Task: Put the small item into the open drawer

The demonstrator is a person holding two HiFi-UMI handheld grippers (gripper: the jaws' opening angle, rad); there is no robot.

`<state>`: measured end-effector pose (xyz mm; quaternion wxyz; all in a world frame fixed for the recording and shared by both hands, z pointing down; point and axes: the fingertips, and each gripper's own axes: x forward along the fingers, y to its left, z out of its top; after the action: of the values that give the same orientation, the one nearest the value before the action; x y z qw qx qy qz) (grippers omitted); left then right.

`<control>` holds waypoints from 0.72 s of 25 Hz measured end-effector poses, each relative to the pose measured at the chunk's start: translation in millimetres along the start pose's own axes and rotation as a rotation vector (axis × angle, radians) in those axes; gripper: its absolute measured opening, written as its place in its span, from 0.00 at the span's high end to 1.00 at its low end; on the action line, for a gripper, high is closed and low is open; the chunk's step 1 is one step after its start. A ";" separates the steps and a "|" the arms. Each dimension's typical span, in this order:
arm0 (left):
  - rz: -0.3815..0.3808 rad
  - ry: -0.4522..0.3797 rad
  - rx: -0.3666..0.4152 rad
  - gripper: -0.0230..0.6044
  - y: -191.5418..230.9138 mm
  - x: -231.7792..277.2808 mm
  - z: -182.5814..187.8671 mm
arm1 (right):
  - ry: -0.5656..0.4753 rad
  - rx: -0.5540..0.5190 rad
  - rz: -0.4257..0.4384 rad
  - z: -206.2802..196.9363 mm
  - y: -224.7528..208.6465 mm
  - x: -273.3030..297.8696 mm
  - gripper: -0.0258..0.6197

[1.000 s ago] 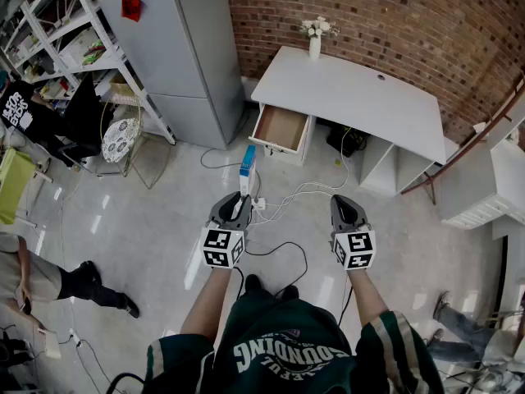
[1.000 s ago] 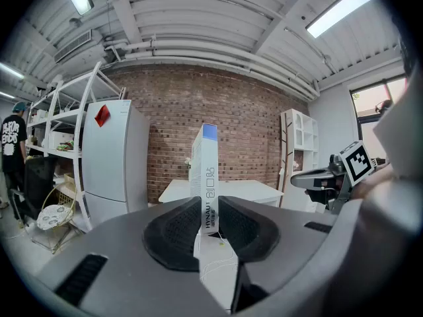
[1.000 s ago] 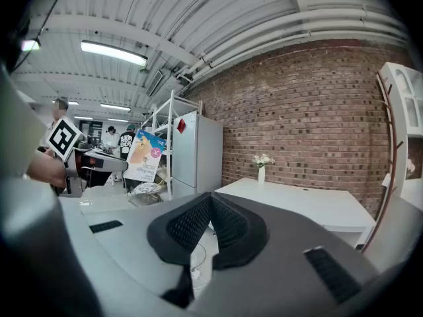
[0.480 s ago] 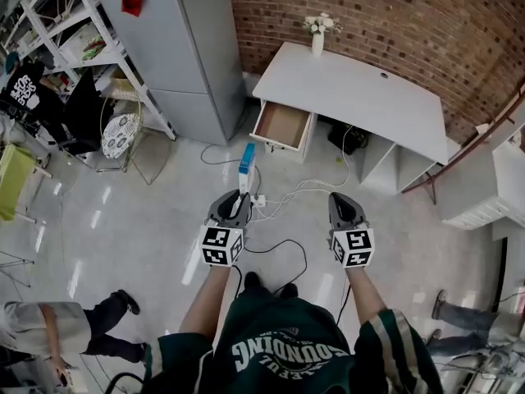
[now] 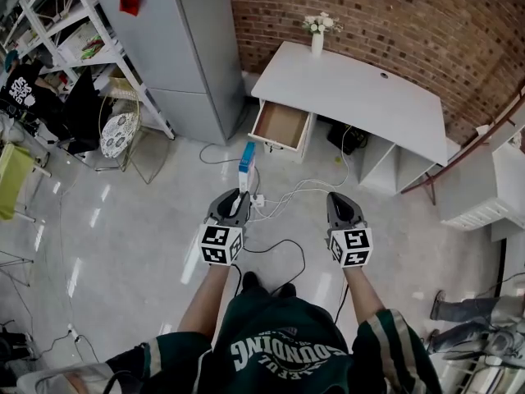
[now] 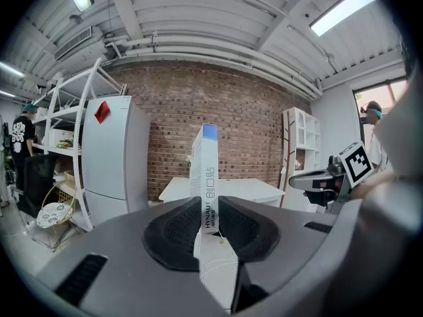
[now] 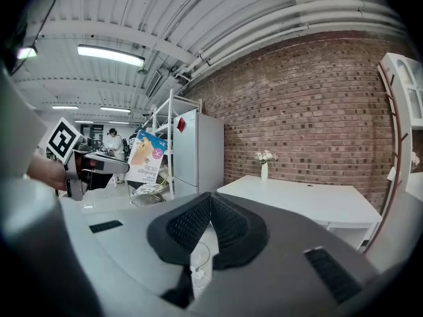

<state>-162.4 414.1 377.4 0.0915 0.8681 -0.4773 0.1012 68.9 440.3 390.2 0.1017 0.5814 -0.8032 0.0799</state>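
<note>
Clamping the slim box (image 6: 205, 177) by its lower end, the left gripper (image 5: 236, 197) fingers (image 6: 175, 233) hold its length ahead of them for feeding into the open drawer (image 5: 280, 127) well beyond, under the bench (image 5: 361, 89); the right gripper (image 5: 341, 199) fingers (image 7: 188, 226) are together, empty.

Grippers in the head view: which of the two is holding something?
The left gripper: its jaws clamp a tall white and blue box. The right gripper is shut on nothing.
</note>
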 end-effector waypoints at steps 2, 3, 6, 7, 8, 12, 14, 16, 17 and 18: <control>0.003 0.002 -0.002 0.82 -0.7 1.9 0.5 | 0.000 0.003 0.002 1.0 -0.6 -1.3 0.92; 0.006 0.002 -0.004 0.82 -1.3 3.2 1.2 | 0.000 0.002 0.006 1.7 -1.3 -2.4 0.92; 0.018 -0.004 -0.011 0.82 -6.6 7.6 5.8 | 0.001 -0.002 0.020 4.0 -7.0 -6.3 0.92; 0.024 -0.007 -0.013 0.81 -9.3 8.4 7.4 | 0.002 -0.003 0.026 4.2 -9.4 -7.9 0.92; 0.030 -0.010 -0.016 0.81 -11.9 8.8 8.5 | 0.002 -0.004 0.030 3.8 -11.7 -9.5 0.92; 0.042 -0.003 -0.023 0.81 -22.1 8.5 5.5 | 0.008 0.002 0.042 -3.0 -18.9 -15.8 0.92; 0.040 0.006 -0.019 0.81 -25.8 9.8 3.1 | 0.011 0.006 0.042 -5.6 -23.2 -17.1 0.92; 0.042 0.007 -0.016 0.81 -25.6 12.8 5.3 | 0.010 0.013 0.039 -4.9 -27.0 -15.6 0.92; 0.044 0.004 -0.015 0.82 -24.8 14.8 7.6 | 0.008 0.015 0.040 -3.9 -28.3 -14.2 0.92; 0.045 0.000 -0.015 0.81 -24.0 17.2 10.3 | 0.006 0.015 0.043 -2.9 -29.5 -12.4 0.92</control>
<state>-132.1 410.3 370.5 0.0957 0.8563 -0.4977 0.0995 100.9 443.2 390.1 0.0981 0.5647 -0.8145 0.0901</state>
